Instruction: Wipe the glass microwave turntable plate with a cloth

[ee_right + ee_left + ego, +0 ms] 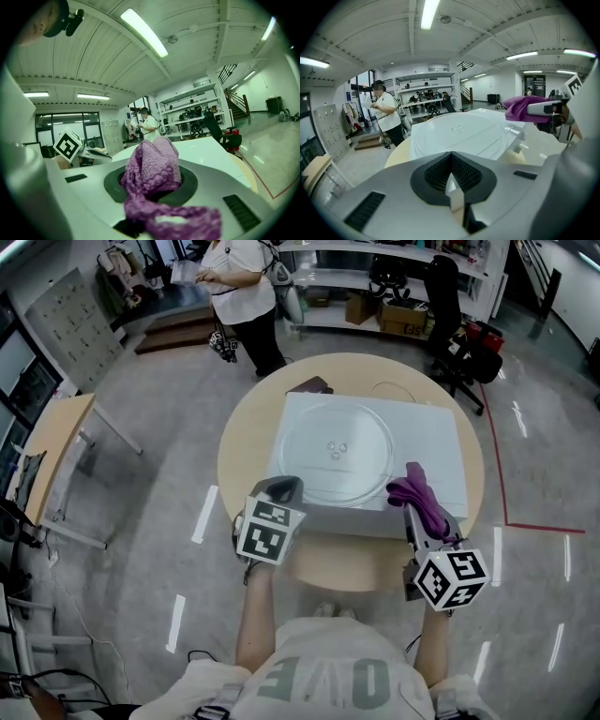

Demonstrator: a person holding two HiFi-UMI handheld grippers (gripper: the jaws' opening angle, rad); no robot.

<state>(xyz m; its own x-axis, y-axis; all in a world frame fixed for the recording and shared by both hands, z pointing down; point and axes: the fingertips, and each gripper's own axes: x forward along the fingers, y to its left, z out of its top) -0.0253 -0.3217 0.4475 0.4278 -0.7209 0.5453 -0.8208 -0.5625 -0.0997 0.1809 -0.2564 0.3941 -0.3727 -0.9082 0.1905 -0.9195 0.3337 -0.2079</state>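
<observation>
The round clear glass turntable plate [333,451] [459,131] lies flat on a white board [431,427] on a round beige table [246,442]. My left gripper [280,489] [451,174] hovers at the plate's near-left rim, its jaws closed together with nothing between them. At the plate's near-right side, my right gripper [413,501] [152,180] is shut on a bunched purple knitted cloth [418,491] [152,166]. The cloth [524,107] hangs just above the board, clear of the glass. In the right gripper view the cloth hides the plate.
A person [244,287] stands beyond the table's far left. A dark flat object [309,385] and a thin cable loop [389,388] lie at the table's far edge. A black chair [450,296] is at the back right, a side table [56,442] at left.
</observation>
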